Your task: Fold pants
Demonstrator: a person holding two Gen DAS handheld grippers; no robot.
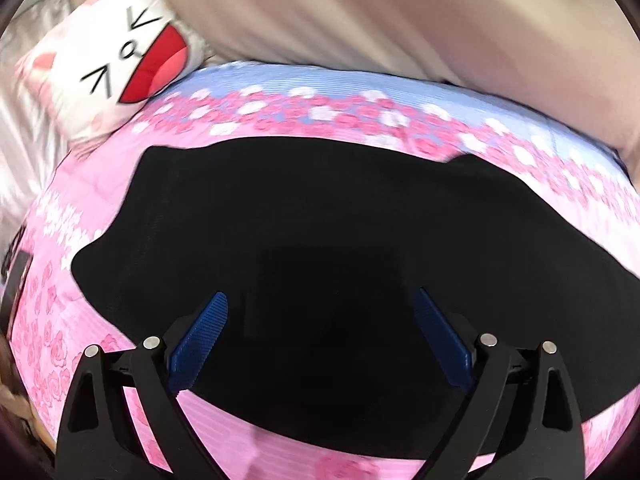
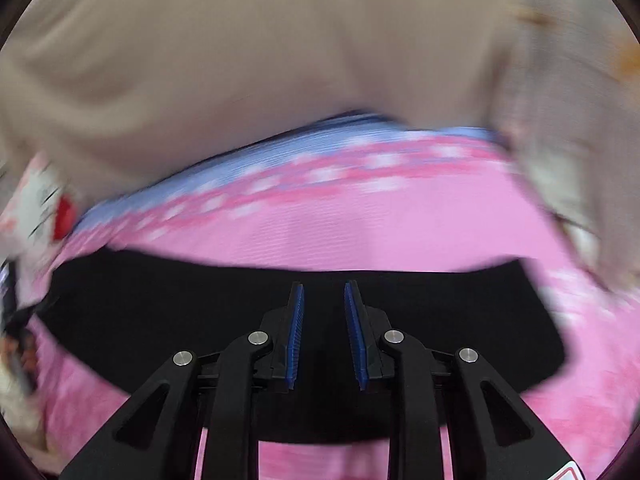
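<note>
Presently: one pair of black pants (image 1: 304, 240) flat on pink floral bed (image 1: 256, 432).
Left tongs (image 1: 322, 300) spread wide, empty; right tongs (image 2: 324, 292) narrowly parted, gripping nothing; one cartoon pillow (image 1: 120, 60).

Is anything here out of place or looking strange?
Nothing stands out. The black pants lie flat on the pink floral bedcover, and the cat-face pillow sits at its far corner. Both views are motion-blurred, so small faults could escape notice.

Open pink bedspread (image 1: 100, 216) around black pants (image 1: 320, 240), cat pillow (image 1: 120, 60) far-left, beige curtain (image 1: 360, 12) behind
</note>
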